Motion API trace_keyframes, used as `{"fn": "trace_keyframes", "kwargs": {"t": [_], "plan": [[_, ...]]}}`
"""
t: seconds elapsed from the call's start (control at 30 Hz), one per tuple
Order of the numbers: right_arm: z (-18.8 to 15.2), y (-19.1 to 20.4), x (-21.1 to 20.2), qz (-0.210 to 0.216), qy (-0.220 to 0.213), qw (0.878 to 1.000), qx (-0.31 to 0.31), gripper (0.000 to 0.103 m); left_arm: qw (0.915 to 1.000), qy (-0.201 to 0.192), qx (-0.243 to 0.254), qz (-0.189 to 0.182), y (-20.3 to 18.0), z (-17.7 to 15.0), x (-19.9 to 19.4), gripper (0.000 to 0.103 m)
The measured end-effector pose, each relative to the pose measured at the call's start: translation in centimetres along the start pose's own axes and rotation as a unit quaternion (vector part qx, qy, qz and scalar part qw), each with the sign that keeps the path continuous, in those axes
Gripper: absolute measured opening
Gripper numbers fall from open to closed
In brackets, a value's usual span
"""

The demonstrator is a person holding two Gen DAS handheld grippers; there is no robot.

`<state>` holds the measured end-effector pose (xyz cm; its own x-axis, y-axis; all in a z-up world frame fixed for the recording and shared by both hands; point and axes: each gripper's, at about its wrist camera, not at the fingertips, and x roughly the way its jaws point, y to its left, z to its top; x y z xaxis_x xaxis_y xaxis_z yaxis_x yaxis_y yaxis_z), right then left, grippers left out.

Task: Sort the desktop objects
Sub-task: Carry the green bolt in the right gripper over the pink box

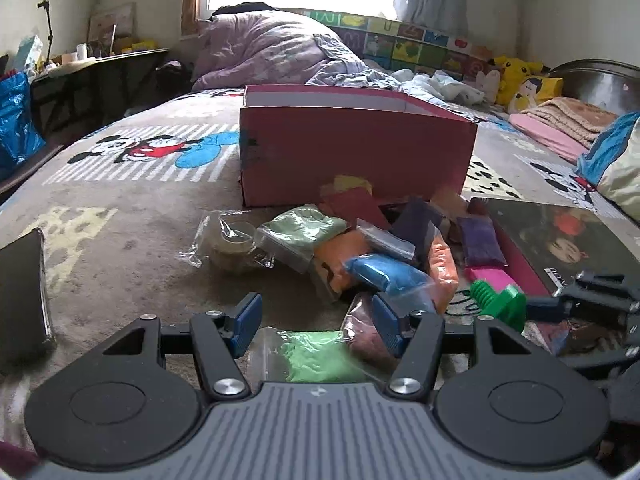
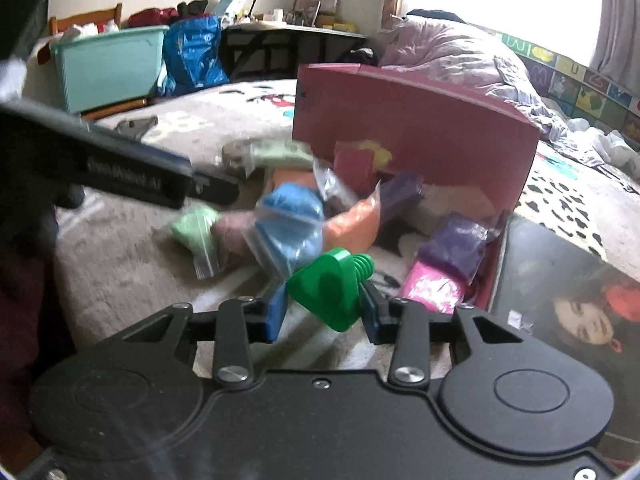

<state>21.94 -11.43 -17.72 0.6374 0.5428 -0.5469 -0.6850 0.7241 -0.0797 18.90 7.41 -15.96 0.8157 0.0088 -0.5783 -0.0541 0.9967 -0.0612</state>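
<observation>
the box [image 1: 356, 160] is pinkish red. the bed cover [image 1: 120, 216] is grey-beige with cartoon mice in red, blue and black. clay bags show light green [image 1: 316, 354], blue [image 1: 384, 274], orange [image 1: 444, 268] and purple [image 1: 478, 242]. the plastic toy [image 2: 326, 290] is bright green; the fingers [image 1: 246, 320] have blue pads.

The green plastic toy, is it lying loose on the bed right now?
No, the green plastic toy is clamped between the blue pads of the right gripper, lifted above the bedspread.
</observation>
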Motion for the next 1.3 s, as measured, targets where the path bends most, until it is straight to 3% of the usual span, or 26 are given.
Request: {"fn": "trace_keyframes", "kwargs": {"t": [0.47, 0.67, 1.0, 1.07, 1.3], "plan": [[4.4, -4.4, -2.2, 0.013, -0.029, 0.999, 0.033, 0.038, 0.9989, 0.010, 0.041, -0.018, -1.8, -0.7, 1.2, 0.059], [6.4, -5.9, -2.1, 0.021, -0.034, 0.998, 0.042, 0.038, 0.9974, -0.008, 0.070, -0.017, -2.9, -0.7, 1.2, 0.059], [10.9, -8.2, 0.7, 0.035, -0.034, 0.998, 0.045, 0.038, 0.9969, -0.034, 0.062, -0.035, -3.1, -0.7, 1.5, 0.060], [11.8, -8.6, 1.2, 0.036, -0.038, 0.998, 0.047, 0.038, 0.9969, -0.038, 0.057, -0.038, -3.0, -0.7, 1.4, 0.072], [14.9, -9.8, 3.5, 0.035, -0.037, 0.998, 0.043, 0.038, 0.9975, -0.039, 0.047, -0.037, -2.5, -0.4, 1.6, 0.072]]}}
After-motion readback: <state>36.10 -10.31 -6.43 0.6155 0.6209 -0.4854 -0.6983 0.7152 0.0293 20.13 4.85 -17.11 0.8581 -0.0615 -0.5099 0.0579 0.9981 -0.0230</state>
